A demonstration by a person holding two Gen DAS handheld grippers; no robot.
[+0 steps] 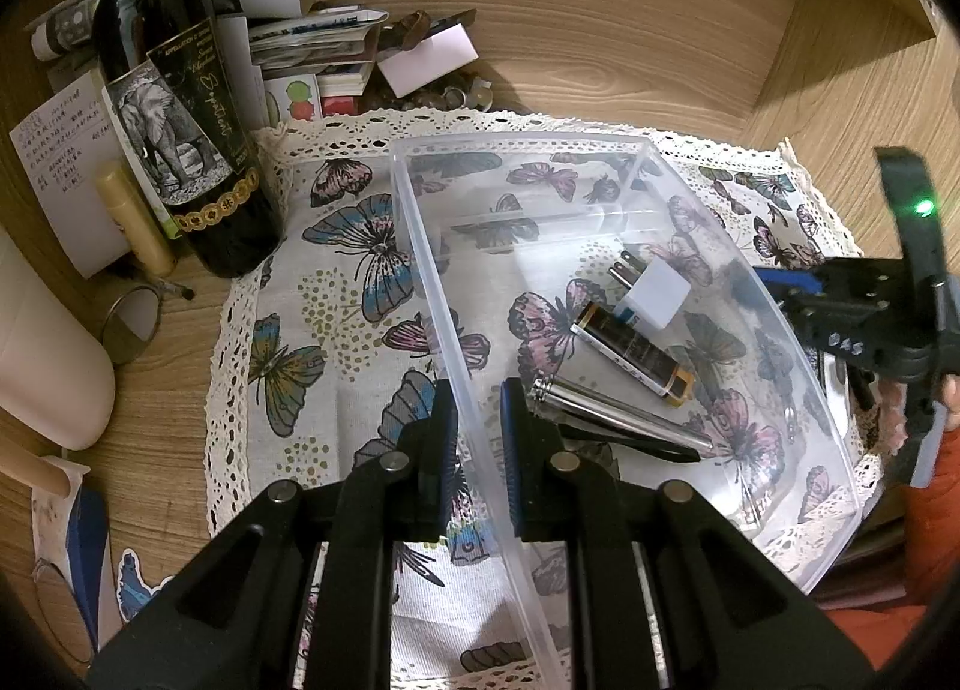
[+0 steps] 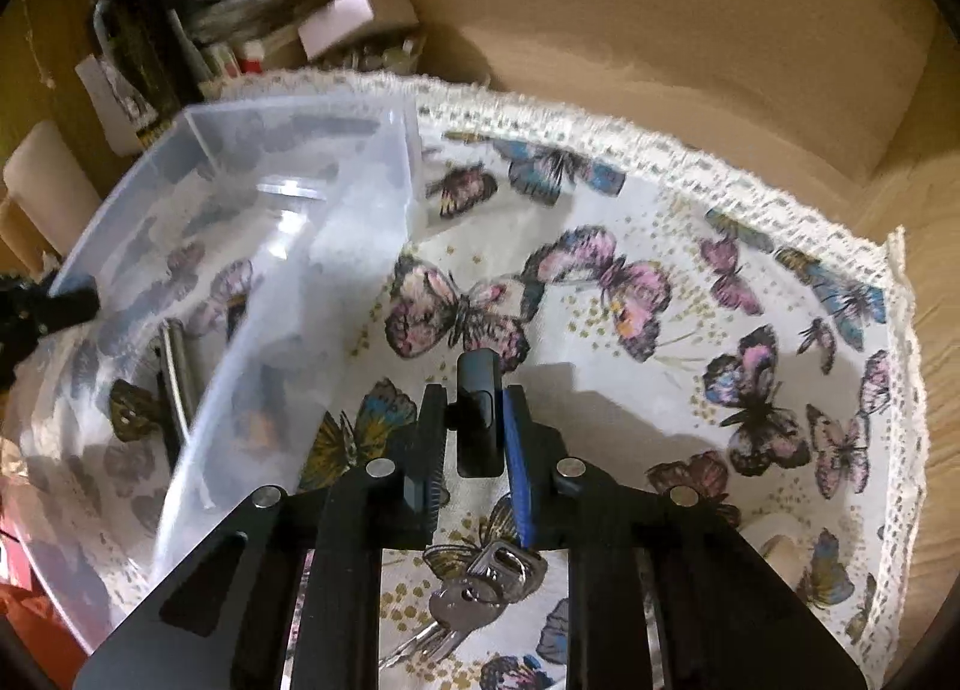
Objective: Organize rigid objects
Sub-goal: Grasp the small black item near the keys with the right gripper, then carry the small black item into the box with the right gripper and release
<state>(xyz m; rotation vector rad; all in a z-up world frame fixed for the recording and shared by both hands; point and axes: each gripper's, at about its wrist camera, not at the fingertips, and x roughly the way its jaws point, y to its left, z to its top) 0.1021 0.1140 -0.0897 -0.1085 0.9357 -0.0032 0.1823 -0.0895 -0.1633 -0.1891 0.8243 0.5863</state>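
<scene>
Black and slim, the key fob (image 2: 478,414) sat clamped in the right gripper (image 2: 474,438), keys (image 2: 474,588) dangling, bin (image 2: 252,246) at ten o'clock, its wall between the left gripper's (image 1: 480,438) parted jaws; swinging keys risked catching the rim.
</scene>
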